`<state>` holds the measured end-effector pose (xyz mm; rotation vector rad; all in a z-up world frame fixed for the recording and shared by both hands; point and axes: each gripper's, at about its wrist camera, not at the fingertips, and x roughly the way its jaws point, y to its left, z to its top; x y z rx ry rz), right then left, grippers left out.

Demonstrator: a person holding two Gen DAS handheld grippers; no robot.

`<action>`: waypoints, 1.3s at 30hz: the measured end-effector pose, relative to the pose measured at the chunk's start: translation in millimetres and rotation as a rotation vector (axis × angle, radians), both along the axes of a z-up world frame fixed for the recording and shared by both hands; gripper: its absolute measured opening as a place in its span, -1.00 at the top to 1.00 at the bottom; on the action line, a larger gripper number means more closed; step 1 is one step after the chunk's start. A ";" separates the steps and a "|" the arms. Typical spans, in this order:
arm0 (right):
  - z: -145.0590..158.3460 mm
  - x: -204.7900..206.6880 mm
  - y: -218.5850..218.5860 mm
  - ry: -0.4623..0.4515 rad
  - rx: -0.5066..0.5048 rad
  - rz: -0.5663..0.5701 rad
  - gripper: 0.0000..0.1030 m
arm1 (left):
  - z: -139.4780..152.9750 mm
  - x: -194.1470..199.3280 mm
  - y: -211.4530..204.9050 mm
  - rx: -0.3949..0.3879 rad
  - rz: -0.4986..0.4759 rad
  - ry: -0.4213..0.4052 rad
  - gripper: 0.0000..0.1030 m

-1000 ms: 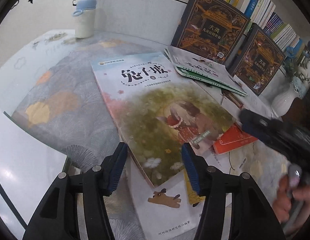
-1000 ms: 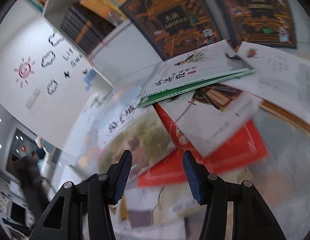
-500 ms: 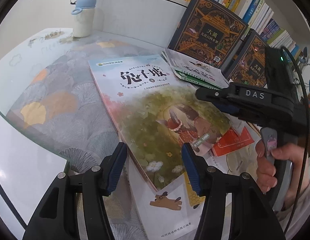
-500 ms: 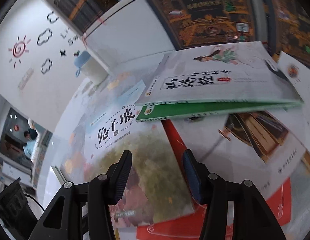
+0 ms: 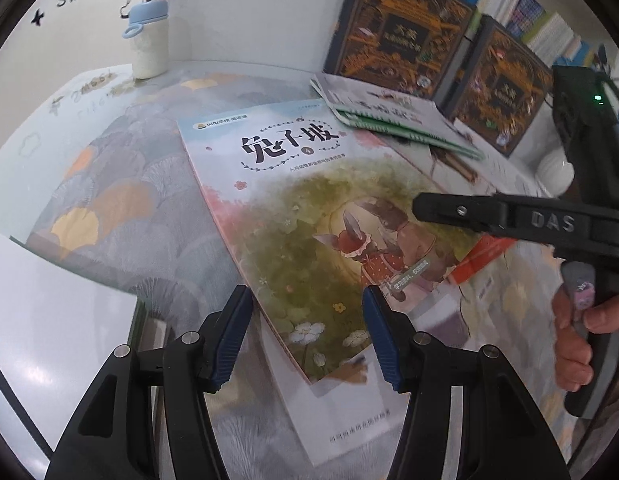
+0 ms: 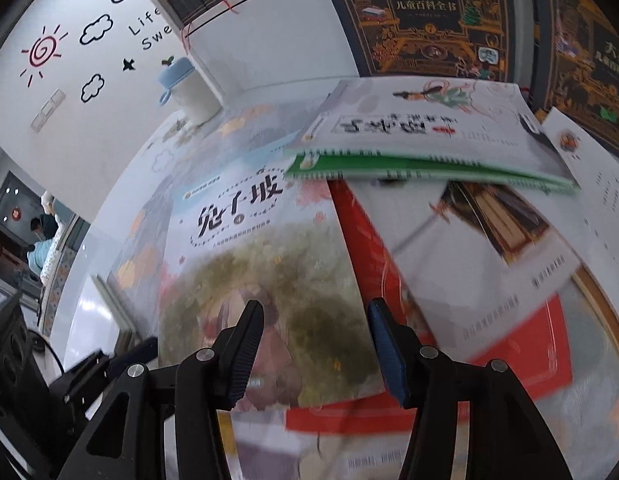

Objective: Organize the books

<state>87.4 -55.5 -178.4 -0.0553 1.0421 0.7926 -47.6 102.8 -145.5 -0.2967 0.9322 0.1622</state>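
We judge the organizing barely begun: the loose books still lie scattered and overlapping across the patterned grey tablecloth (image 5: 121, 184), none squared into a pile. The large paperback with the rabbit picture on its cover (image 5: 309, 216) lies flat at the centre, atop the heap. Counting loose items: that paperback; a white booklet with a small dog drawing (image 5: 349, 408) under its near corner; a red-covered book (image 6: 521, 344) to its right, partly buried; a white book with a brown picture (image 6: 489, 248) over the red one; two thin green-edged booklets (image 6: 429, 136) stacked at the far side; a white sheet or booklet (image 6: 589, 184) at far right. At least seven, though overlaps may hide more. Two dark ornate encyclopedia volumes (image 5: 397, 28) stand against the far shelf, apparently already placed. One white bottle with a blue lid (image 5: 147, 36) stands far left. The left gripper (image 5: 307, 344) hovers half open over the paperback's near corner, holding nothing. The right gripper (image 6: 315, 352) hangs half open over the same book's right part, also empty.
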 end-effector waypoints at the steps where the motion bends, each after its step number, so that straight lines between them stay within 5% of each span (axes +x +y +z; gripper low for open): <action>1: -0.1 -4.1 -3.8 0.003 -0.003 0.001 -0.05 | 0.4 -1.9 -1.4 -0.001 -0.008 0.004 -0.08; 8: -3.0 -44.7 -42.1 0.049 0.002 0.007 -0.05 | -0.8 -24.1 -22.0 -0.050 -0.089 0.014 -0.09; 12: -15.9 -71.0 -51.4 0.216 0.073 0.095 0.00 | -10.0 -38.9 -42.8 -0.245 -0.243 -0.007 -0.09; 15: -14.2 -81.2 -56.9 0.081 -0.064 0.023 0.00 | -8.1 -48.8 -57.8 -0.092 -0.216 -0.001 -0.10; 17: -11.6 -76.6 -70.1 0.054 -0.060 -0.053 0.00 | -8.0 -57.4 -53.5 -0.107 -0.199 -0.012 -0.10; 21: -4.3 -50.9 -114.1 0.118 0.189 -0.248 0.00 | -9.8 -68.9 -40.9 -0.180 -0.162 -0.039 -0.10; 26: -1.2 -19.1 -116.6 0.176 0.372 -0.293 0.00 | -10.9 -65.4 -41.9 -0.184 -0.132 -0.056 -0.11; 39: 2.8 -1.2 -40.4 -0.036 -0.031 -0.157 -0.05 | -9.6 -36.3 -50.6 -0.148 -0.125 -0.039 -0.22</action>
